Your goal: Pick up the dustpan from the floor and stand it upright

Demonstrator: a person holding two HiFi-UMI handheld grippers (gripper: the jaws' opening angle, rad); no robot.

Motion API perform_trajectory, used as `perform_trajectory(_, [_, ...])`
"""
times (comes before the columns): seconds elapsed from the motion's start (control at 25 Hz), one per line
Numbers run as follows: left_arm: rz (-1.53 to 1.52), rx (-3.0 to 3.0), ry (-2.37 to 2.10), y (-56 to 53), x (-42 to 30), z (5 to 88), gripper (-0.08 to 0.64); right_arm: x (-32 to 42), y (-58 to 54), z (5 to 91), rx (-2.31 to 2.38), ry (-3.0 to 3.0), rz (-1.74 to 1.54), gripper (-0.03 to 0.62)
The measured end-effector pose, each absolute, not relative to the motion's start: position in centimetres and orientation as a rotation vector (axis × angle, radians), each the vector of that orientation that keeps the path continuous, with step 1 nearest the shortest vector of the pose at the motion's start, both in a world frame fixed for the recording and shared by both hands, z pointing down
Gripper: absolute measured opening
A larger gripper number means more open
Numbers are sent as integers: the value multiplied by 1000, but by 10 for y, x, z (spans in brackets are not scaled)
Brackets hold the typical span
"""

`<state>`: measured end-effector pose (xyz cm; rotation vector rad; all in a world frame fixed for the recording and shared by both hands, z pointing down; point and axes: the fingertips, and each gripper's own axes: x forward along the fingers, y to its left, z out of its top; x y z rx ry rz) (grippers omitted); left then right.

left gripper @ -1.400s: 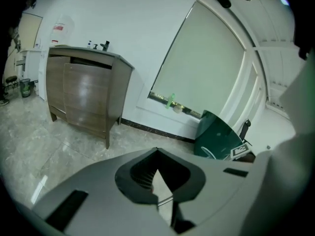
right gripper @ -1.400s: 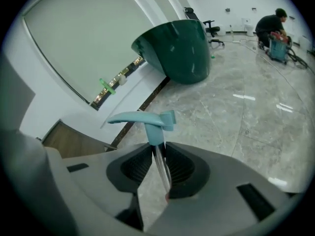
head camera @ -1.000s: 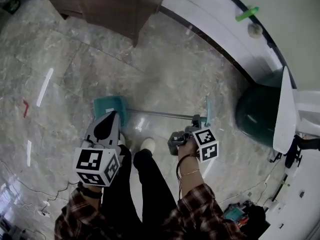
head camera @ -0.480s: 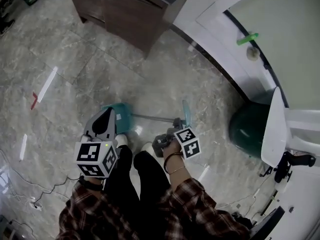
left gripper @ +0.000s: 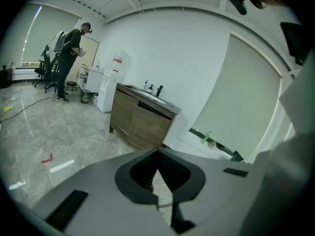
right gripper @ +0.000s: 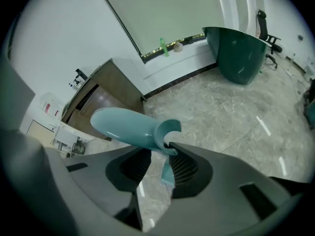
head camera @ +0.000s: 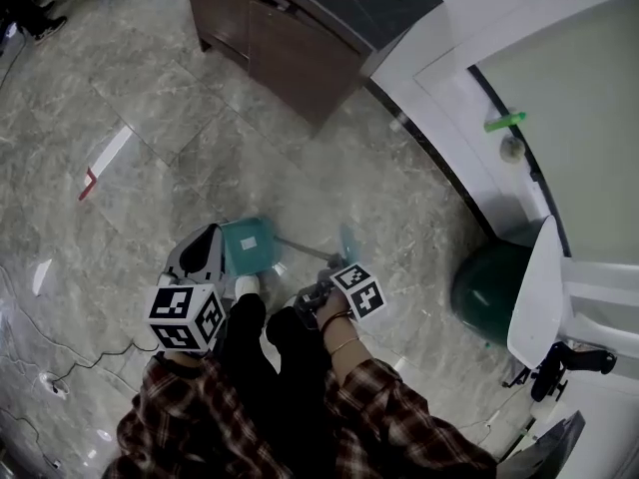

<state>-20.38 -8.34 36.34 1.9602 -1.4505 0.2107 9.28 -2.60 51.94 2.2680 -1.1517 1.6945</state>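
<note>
The teal dustpan's pan (head camera: 248, 244) is low by my feet, and its thin metal rod (head camera: 300, 249) runs right to the teal handle (head camera: 350, 239). My right gripper (head camera: 321, 289) is shut on that handle. In the right gripper view the teal handle (right gripper: 129, 126) with its hook-shaped clip lies across the right gripper (right gripper: 157, 154), with a teal part pinched between the pads. My left gripper (head camera: 213, 234) hovers just left of the pan, its jaws closed to a point and holding nothing. The left gripper (left gripper: 157, 154) shows only floor and a bit of rod through its slit.
A brown wooden cabinet (head camera: 290, 38) stands ahead, and a glass door with a green handle (head camera: 504, 121) is at the right. A dark green bin (head camera: 489, 292) and a white chair (head camera: 534, 297) sit at the right. Cables (head camera: 50, 377) trail at the left. A person (left gripper: 69, 58) stands far off.
Both grippers have risen and the view has pulled back from the floor. The dustpan's handle end has come up with the right gripper, and the pan has slid closer to my feet.
</note>
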Motion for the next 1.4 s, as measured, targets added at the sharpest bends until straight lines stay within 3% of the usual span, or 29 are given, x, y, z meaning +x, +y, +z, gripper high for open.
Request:
perform_trajectory(0.8, [226,2029,-1392,-56,-191,333,0,34,30,511,2012,-1203,1718,107])
perform_trajectory(0.96, [218,2046,-1370,-50,-183,327,0,3,47,508,1841,-1287,1854,106])
perform_trajectory(1.16, [208,2076,-1339,-44,-171,306,0,-33,50,460,1562,-1562,1945,106])
perform_trajectory(1.4, [201,2136,-1311,-40,-156,271,0,-37,21,381,1455,-1874,1814,104])
